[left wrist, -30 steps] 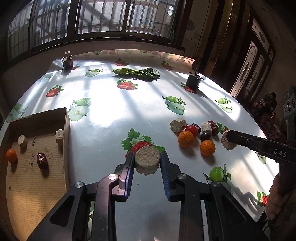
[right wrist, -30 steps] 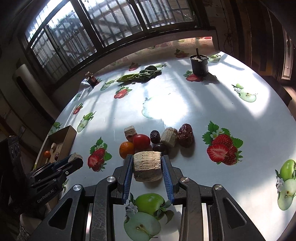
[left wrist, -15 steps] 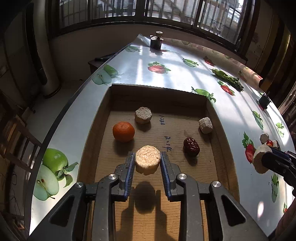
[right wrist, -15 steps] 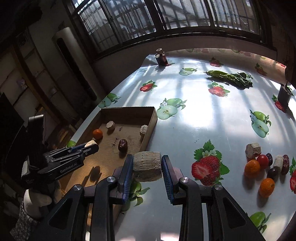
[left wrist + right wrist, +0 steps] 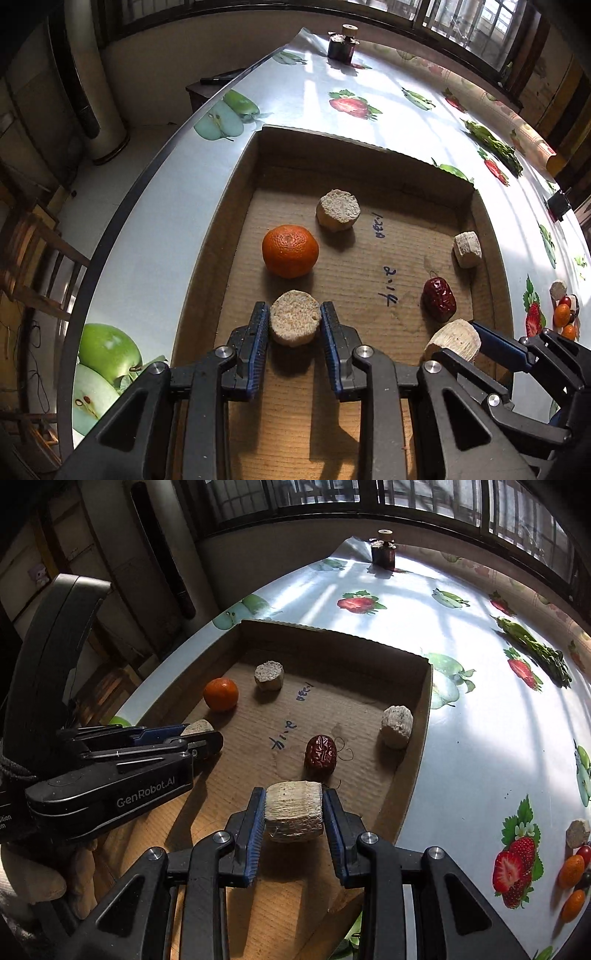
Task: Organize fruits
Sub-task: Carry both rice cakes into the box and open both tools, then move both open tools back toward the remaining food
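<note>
Left wrist view: the shallow brown cardboard tray (image 5: 236, 206) already holds an orange tangerine (image 5: 290, 251), a red date (image 5: 439, 299) and two pale chunks. Each gripper – left gripper (image 5: 294, 325), right gripper (image 5: 294, 808) – clamps another beige cylindrical chunk (image 5: 294, 322) over the tray; several fruits wait at the frame's right edge.

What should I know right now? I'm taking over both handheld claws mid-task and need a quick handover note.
Left claw: shut on a round beige chunk, over the cardboard box.
Right claw: shut on a second beige chunk, also over the box, near the red date.
Done: the box already has an orange, two beige chunks and the date.
Left: set both held chunks down, then fetch the pile on the tablecloth: oranges, another chunk and a small red fruit.
</note>
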{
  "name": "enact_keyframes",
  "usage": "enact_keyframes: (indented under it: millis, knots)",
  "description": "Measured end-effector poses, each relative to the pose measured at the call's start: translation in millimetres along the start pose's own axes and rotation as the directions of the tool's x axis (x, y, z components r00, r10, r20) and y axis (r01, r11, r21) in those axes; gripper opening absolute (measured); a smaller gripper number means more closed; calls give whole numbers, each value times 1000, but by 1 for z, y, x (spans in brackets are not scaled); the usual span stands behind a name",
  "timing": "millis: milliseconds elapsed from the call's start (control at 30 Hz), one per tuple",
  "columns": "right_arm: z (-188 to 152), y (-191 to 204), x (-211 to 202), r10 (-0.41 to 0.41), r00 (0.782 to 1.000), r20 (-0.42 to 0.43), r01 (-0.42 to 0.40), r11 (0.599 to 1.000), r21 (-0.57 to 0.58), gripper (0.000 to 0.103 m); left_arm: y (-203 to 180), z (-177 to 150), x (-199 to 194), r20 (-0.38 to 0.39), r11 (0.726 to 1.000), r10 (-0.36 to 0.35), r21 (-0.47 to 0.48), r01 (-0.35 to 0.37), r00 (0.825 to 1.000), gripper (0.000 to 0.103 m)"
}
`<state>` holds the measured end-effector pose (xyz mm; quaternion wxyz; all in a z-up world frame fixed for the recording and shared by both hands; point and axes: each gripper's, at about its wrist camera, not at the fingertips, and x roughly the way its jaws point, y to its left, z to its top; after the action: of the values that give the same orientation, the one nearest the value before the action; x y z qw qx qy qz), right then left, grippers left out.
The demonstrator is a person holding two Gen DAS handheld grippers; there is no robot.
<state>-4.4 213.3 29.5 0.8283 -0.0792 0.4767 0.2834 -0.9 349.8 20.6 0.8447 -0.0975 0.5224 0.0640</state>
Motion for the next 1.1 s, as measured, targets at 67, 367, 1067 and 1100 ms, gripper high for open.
enact_keyframes:
  millis: [67,367,1067,1100]
  knots:
    - [1,0,3,-9,1000,-1,9,1000,0,34,1,2,1,6,1000,1,-7,-1,1000,27]
    - [7,-9,3,-14,1000,21,13,999,42,35,0,2,1,24,999,-48,-23,48,999,66]
    - [-49,-100,-103,-8,980,198,-40,970,241,37,12,-34,-27,14,981,-140,-131,141,990,76]
    - [-54,-108,-108,-14,979,203,-39,966,256,37,14,-33,-32,23,973,-164,-160,166,986,76]
